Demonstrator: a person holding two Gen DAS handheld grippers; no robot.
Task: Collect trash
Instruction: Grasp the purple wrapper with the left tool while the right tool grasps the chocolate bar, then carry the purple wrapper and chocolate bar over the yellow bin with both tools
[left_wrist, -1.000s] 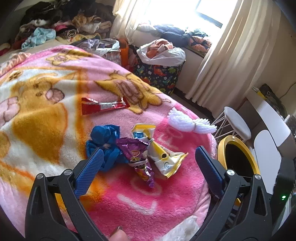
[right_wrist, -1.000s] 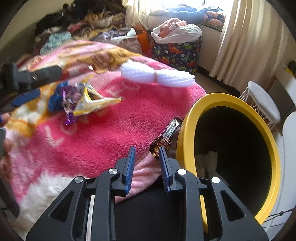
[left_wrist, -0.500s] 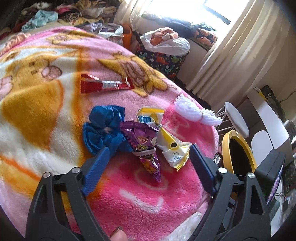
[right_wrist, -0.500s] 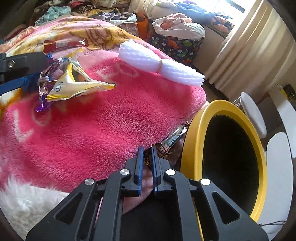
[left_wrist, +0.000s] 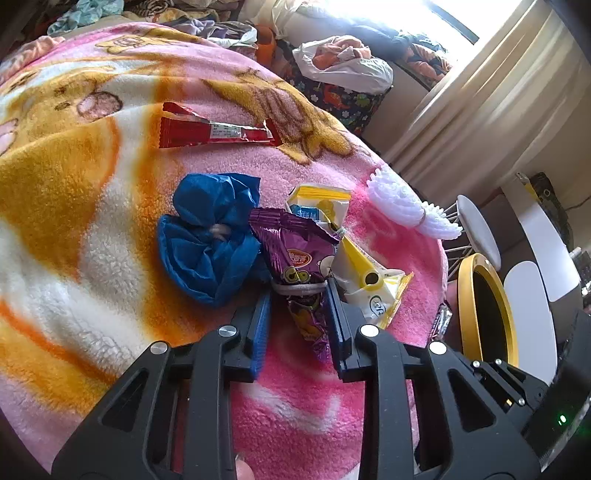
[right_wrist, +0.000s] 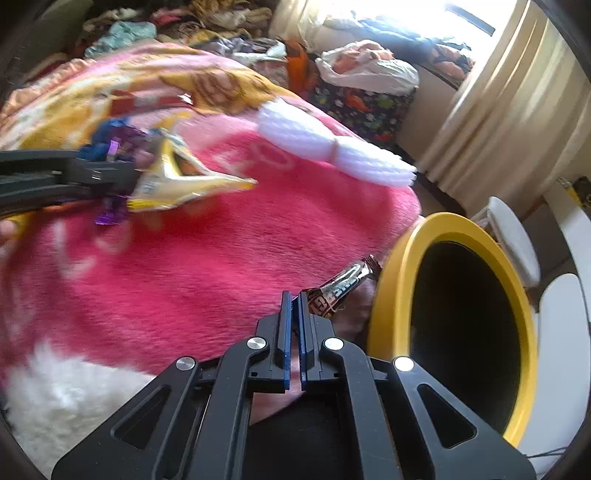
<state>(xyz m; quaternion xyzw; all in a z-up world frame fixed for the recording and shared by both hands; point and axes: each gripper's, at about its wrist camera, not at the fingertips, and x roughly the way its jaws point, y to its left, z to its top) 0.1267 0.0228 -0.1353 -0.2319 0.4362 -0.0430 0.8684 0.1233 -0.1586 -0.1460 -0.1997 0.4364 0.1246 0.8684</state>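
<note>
- Pink fleece blanket (left_wrist: 303, 398) drops off at its right edge, where the yellow bin (right_wrist: 454, 236) stands close with its mouth clear.
- Left gripper (left_wrist: 298, 295) is closing around the purple wrapper (left_wrist: 295, 254), with a blue bag (left_wrist: 207, 243) touching on the left and a yellow packet (left_wrist: 369, 284) on the right.
- Right gripper (right_wrist: 294, 295) is clenched on a brown bar wrapper (right_wrist: 340, 288) at the blanket's edge, just beside the bin.
- Farther off lie a red wrapper (left_wrist: 207, 129) and white foam (right_wrist: 332, 147).
</note>
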